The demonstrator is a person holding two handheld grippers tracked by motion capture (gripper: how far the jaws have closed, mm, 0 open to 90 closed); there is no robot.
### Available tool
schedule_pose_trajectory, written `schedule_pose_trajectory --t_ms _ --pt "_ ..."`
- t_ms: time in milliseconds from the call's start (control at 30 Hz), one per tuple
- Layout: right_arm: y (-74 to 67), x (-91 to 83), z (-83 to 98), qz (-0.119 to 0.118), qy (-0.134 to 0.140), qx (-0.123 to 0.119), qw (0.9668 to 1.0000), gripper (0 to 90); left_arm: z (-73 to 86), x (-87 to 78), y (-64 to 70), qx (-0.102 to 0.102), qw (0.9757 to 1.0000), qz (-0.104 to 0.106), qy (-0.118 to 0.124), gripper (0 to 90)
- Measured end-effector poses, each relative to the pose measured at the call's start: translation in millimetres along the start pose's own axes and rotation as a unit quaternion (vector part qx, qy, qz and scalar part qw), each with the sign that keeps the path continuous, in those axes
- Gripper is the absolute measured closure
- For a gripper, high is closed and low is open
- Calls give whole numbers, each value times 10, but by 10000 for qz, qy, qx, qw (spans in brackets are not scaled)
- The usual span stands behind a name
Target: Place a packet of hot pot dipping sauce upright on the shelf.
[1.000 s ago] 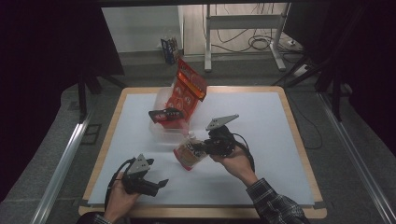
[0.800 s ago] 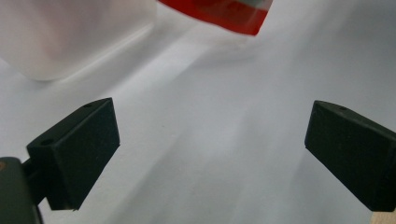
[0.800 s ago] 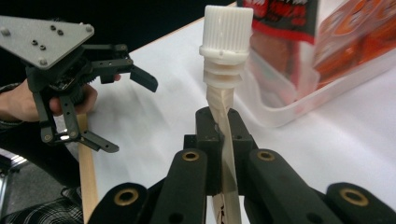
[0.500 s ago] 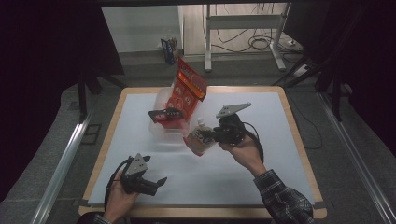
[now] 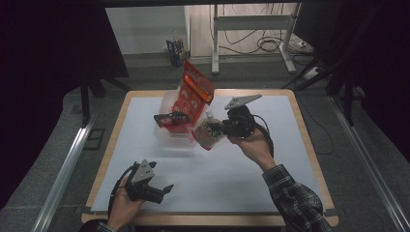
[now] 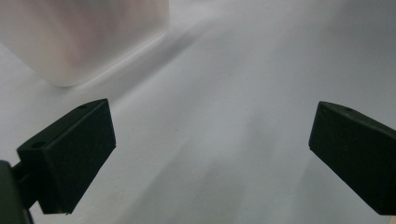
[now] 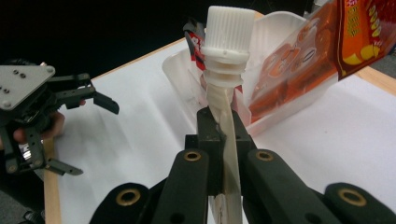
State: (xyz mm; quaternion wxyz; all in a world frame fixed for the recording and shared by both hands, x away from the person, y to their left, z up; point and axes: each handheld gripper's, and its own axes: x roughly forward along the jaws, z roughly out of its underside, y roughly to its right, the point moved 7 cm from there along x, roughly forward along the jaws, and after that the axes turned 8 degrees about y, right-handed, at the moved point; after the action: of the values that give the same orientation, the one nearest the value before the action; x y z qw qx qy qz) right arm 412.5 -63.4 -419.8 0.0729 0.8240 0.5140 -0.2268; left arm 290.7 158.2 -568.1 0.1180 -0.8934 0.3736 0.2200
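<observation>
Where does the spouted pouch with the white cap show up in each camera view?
High view: spouted pouch at centre, beside the clear bin.
Left gripper view: no pouch; bin corner top left.
Right gripper view: pouch upright at centre, bin behind.
Shared landmark: the clear bin.

A clear bin [image 5: 169,137] holds an orange snack bag [image 5: 192,94] upright.

The pouch [image 7: 227,154] goes down between the black jaws, so its lower part is hidden. Behind the pouch, the orange bag [image 7: 345,42] is cut off at the top edge. The clear box [image 6: 79,37] is blurry
</observation>
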Motion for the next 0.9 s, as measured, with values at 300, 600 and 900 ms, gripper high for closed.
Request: schedule_pose_trajectory --t_ms 300,600,900 --pt "18 217 -110 -94 -1 -132 9999 878 5 -1 1 21 10000 -19 -22 5" --pt "-44 445 -222 -217 30 -296 9993 878 10 -2 4 55 10000 -33 -39 5" --pt "-129 690 -282 -368 -70 -359 9987 878 14 2 11 85 9999 -40 -67 6"
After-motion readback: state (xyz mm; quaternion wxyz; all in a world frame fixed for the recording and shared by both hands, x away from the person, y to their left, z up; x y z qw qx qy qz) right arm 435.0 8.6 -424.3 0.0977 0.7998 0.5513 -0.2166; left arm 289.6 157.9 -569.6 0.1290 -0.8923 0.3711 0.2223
